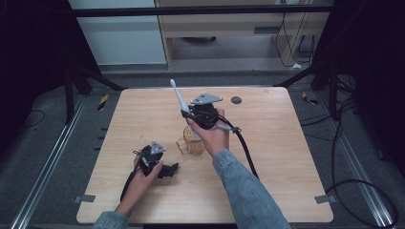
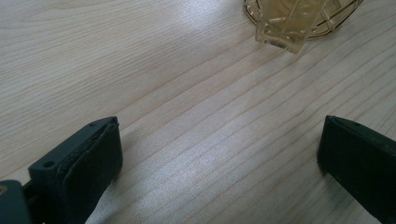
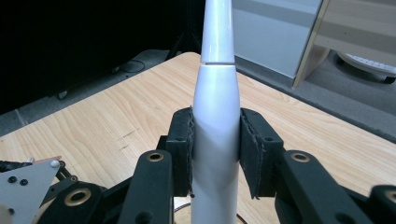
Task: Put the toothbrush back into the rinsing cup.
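High view: right gripper [image 1: 187, 114] is clenched on a white electric toothbrush [image 1: 177, 95], which tilts up and away over the middle of the wooden table [image 1: 267, 157]. Right hand [image 1: 212, 136] sits directly above a gold wire holder [image 1: 191, 144] with a clear cup-like insert. Brush bottom end points down toward the holder, but the hand hides it, so cannot tell if it has entered or is just above.

Right gripper view: both black pads press the white handle [image 3: 215, 140] from either side, firm grasp, brush standing upright between the jaws, neck [image 3: 217, 28] running out the top. The other gripper's grey plate [image 3: 25, 184] shows bottom left.

Left gripper view: jaws stand wide apart with bare table [image 2: 187, 116] between them, nothing held, released. Wire holder [image 2: 299, 21] sits at the top edge, ahead of the jaws, well apart from them.

High view again: left gripper [image 1: 165, 169] rests low on the table, left of the holder, near but not touching it.

Progress judgement: pickup done, brush carried over the holder, lining up for insertion. Left to do: lower the base into the cup, let go, pull the hand clear. Roughly past halfway. Holder looks light, so it could tip or slide if the brush goes in off-centre; the left gripper isn't steadying it.
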Motion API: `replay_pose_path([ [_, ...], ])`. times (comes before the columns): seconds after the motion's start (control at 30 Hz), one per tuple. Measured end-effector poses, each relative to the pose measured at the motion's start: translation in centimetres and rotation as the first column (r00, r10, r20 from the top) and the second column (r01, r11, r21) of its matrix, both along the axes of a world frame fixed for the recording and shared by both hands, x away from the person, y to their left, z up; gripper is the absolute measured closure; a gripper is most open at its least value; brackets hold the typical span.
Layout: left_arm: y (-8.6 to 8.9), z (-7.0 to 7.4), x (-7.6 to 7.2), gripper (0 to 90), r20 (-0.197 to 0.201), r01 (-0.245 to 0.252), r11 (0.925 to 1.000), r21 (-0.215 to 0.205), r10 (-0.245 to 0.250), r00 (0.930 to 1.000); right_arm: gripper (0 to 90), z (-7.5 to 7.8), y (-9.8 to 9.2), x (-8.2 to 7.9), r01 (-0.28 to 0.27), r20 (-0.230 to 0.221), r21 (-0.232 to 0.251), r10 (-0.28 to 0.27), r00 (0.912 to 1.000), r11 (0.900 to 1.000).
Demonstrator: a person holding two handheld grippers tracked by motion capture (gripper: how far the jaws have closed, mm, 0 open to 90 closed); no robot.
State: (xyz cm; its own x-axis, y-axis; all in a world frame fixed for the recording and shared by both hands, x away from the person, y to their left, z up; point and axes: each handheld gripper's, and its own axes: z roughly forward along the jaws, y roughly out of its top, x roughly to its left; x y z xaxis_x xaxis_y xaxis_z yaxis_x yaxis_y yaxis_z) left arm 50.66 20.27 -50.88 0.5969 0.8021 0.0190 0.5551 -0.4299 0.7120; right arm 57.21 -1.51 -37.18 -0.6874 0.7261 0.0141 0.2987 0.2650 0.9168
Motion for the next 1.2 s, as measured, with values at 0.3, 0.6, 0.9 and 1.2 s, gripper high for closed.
replay_pose_path([
  [0.3,0.0,0.0,0.0,0.0,-0.001,0.002,1.0000,0.003,-0.002,1.0000,66.8,-0.6,0.1,-0.2,-0.004,-0.005,-0.006,0.004,1.0000,1.000],
  [0.6,0.0,0.0,0.0,0.0,-0.001,0.002,1.0000,0.003,-0.002,1.0000,66.8,-1.1,0.0,-0.3,-0.001,-0.005,-0.021,0.001,1.0000,1.000],
  [0.9,0.0,0.0,0.0,0.0,-0.001,0.002,1.0000,0.003,-0.002,1.0000,66.8,-1.5,0.3,-0.4,-0.008,0.002,-0.037,0.008,1.0000,0.999],
  [1.2,0.0,0.0,0.0,0.0,-0.001,0.002,1.0000,0.003,-0.002,1.0000,66.7,-1.9,0.5,-0.5,-0.014,-0.001,-0.045,0.014,0.9999,0.999],
])
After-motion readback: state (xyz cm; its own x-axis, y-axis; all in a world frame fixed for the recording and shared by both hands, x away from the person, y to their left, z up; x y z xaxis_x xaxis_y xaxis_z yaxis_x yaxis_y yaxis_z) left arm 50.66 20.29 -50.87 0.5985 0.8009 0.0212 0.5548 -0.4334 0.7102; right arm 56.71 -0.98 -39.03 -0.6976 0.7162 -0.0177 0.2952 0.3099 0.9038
